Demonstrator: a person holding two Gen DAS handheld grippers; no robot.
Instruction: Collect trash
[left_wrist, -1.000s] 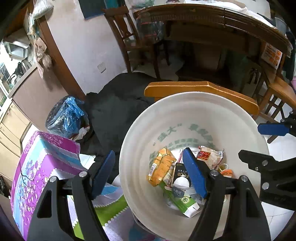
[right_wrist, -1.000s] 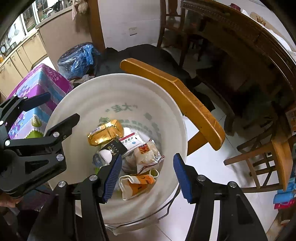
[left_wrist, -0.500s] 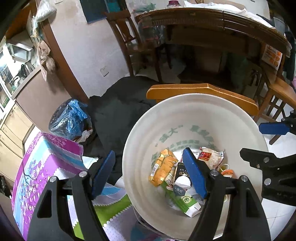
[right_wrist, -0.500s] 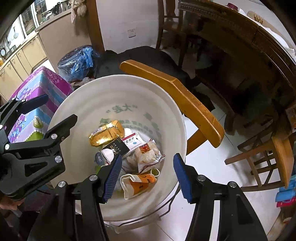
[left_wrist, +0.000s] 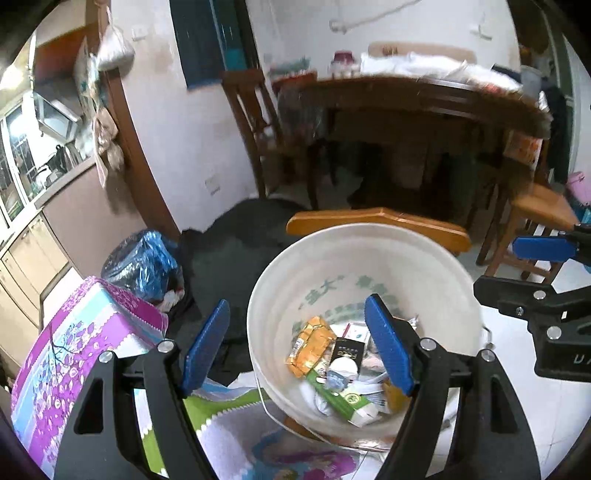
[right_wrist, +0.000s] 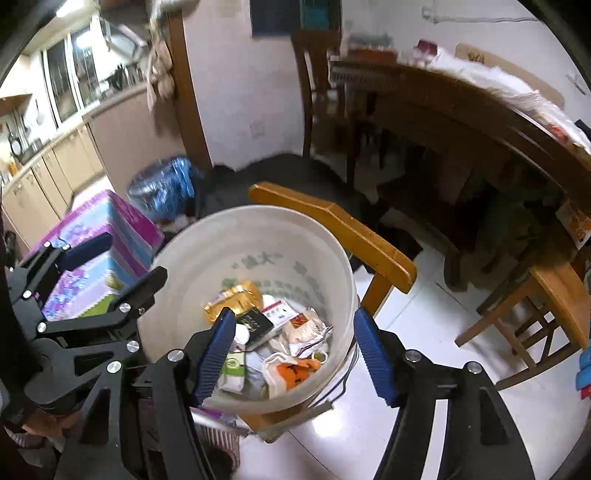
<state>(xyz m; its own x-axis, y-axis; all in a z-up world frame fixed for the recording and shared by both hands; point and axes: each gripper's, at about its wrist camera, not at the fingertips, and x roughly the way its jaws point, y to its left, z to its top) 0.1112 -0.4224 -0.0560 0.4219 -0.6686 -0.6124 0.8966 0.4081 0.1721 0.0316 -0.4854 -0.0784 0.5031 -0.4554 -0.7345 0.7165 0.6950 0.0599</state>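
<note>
White tile floor, dim dining room. Right gripper (right_wrist: 291, 350) has just been opening, nothing between its jaws; left gripper (left_wrist: 295, 347) also gapes empty, both above the bucket (left_wrist: 443, 273) holding the trash (right_wrist: 291, 332). Risk: bucket's perch by the chair (right_wrist: 343, 229) looks unsteady; a bump may tip it.

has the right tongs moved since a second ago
Yes. The right tongs have pulled up and back from the white bucket, which now looks smaller and lower in the right wrist view. Their jaws have just opened wider, empty.
</note>
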